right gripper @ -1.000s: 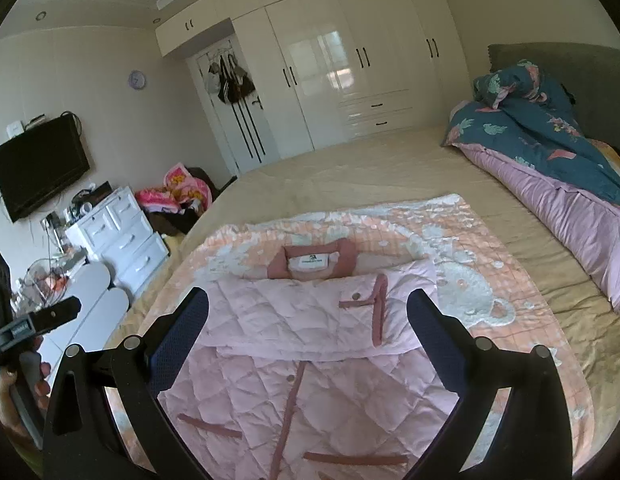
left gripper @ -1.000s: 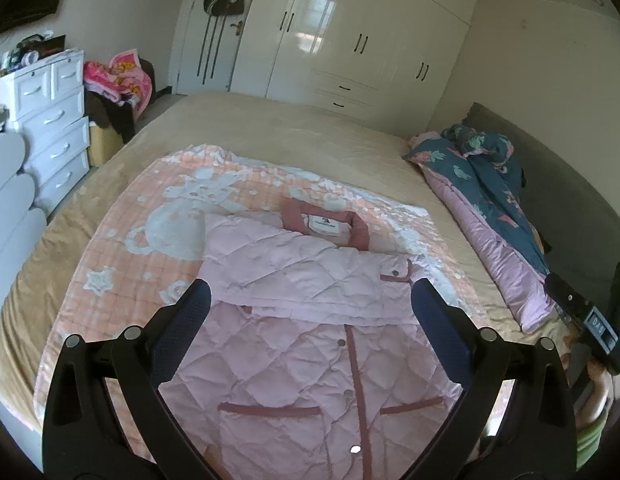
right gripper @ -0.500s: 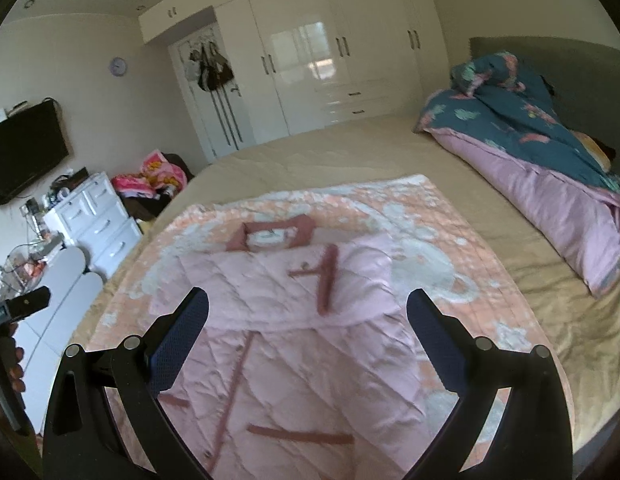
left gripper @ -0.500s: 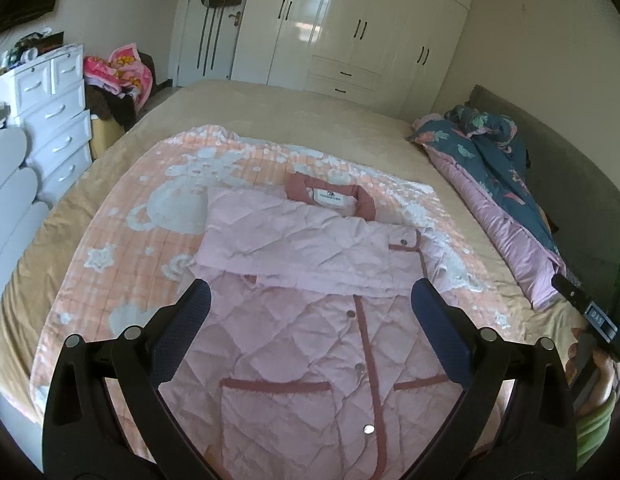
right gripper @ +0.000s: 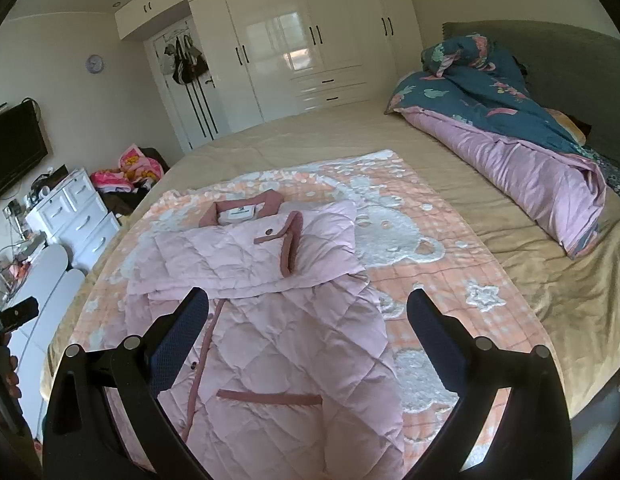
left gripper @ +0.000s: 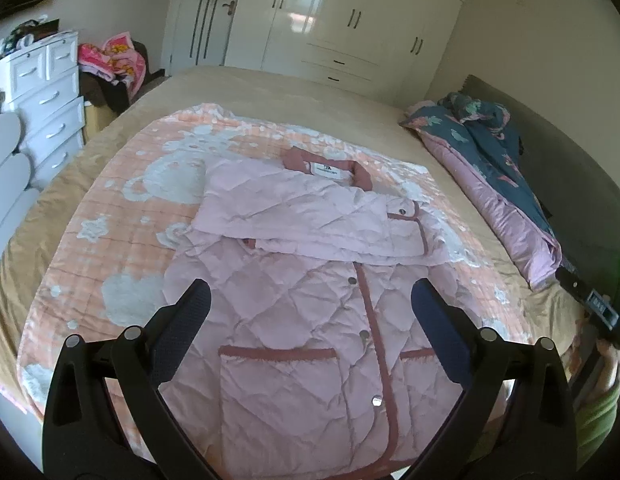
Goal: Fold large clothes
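A pink quilted jacket (left gripper: 293, 320) with dark pink trim lies front-up on an orange and white blanket (left gripper: 121, 216) on the bed. Both sleeves are folded across its chest (left gripper: 310, 224), and the collar points away from me. My left gripper (left gripper: 310, 300) hovers open above the jacket's lower half, holding nothing. In the right wrist view the same jacket (right gripper: 277, 352) lies below my right gripper (right gripper: 307, 308), which is open and empty over the jacket's right side and hem.
A rolled teal and pink duvet (right gripper: 506, 128) lies along the grey headboard (right gripper: 566, 52) on the right. White drawers (left gripper: 45, 92) stand left of the bed, wardrobes (right gripper: 310, 52) at the far wall. The tan bed sheet (right gripper: 310, 136) stretches beyond the blanket.
Both grippers have shifted over the jacket, the left drawing back towards the hem and the right swinging to the jacket's right side. The jacket has not moved.
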### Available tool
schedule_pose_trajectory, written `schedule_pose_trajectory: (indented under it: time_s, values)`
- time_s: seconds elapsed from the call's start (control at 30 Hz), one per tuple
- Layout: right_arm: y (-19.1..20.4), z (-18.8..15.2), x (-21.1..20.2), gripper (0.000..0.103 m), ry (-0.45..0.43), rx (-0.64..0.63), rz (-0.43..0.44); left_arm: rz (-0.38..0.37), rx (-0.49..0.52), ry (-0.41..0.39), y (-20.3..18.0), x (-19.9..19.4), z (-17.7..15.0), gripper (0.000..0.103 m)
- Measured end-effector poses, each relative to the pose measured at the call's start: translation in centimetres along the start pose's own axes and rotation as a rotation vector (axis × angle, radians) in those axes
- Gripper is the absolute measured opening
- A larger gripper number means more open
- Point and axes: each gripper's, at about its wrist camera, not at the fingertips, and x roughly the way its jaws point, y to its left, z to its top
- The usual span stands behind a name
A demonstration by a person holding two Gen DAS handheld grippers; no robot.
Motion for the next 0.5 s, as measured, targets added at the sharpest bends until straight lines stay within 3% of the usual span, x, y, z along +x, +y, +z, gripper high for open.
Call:
schedule_pose_trajectory:
  time_s: [0.3, 0.5]
  values:
    - [0.8, -1.2, 0.1, 0.099, 0.027, -0.029, 0.024, 0.065, -0.023, 0.053, 3.3, 1.0, -3.0, 0.094]
    - [0.5, -3.2, 1.2, 0.099, 0.090, -0.052, 0.005, 0.079, -0.037, 0.078, 5.1, 1.1, -4.5, 0.094]
